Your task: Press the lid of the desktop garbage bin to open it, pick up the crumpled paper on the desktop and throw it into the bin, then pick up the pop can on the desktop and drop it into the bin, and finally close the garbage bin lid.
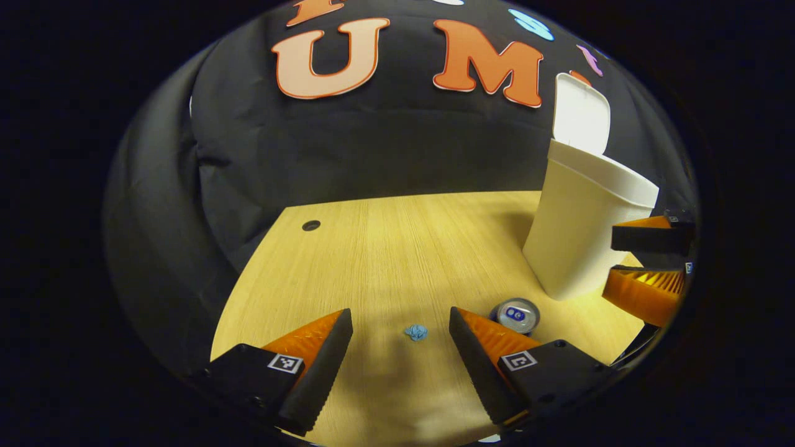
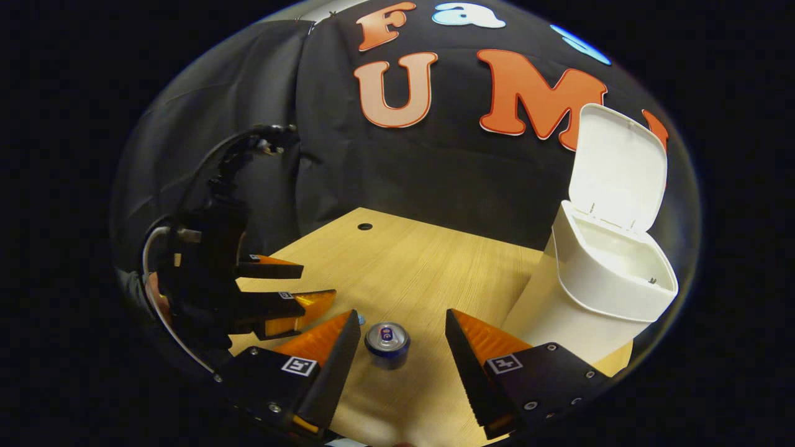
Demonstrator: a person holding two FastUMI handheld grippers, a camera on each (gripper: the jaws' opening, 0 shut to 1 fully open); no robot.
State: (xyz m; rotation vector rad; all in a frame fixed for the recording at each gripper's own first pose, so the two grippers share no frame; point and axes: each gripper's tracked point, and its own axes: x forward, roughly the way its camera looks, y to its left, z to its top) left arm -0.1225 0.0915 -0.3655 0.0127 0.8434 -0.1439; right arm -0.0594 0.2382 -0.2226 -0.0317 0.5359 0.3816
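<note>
Your left tool (image 1: 400, 347) hangs over the bench (image 1: 385, 248) with its fingers spread wide and nothing between them but air; the crumpled paper (image 1: 416, 333) sits on the wood straight ahead, framed in that gap, which is why the tool is lined up this way: it looks set for a straight drop onto the paper. Your right tool (image 2: 402, 347) is likewise wide open and holding nothing, and the pop can (image 2: 387, 344) stands upright on the bench between its fingers, closer to the left one, untouched. From the left gripper view the can lies just to the right of the paper, near the foot of the garbage bin (image 2: 596, 292). The bin's lid (image 2: 618, 167) stands tipped up and back, so the mouth is clear to receive both items. By my reading the opening step is done, and the paper pickup is the step in hand, with the can waiting under your other tool
</note>
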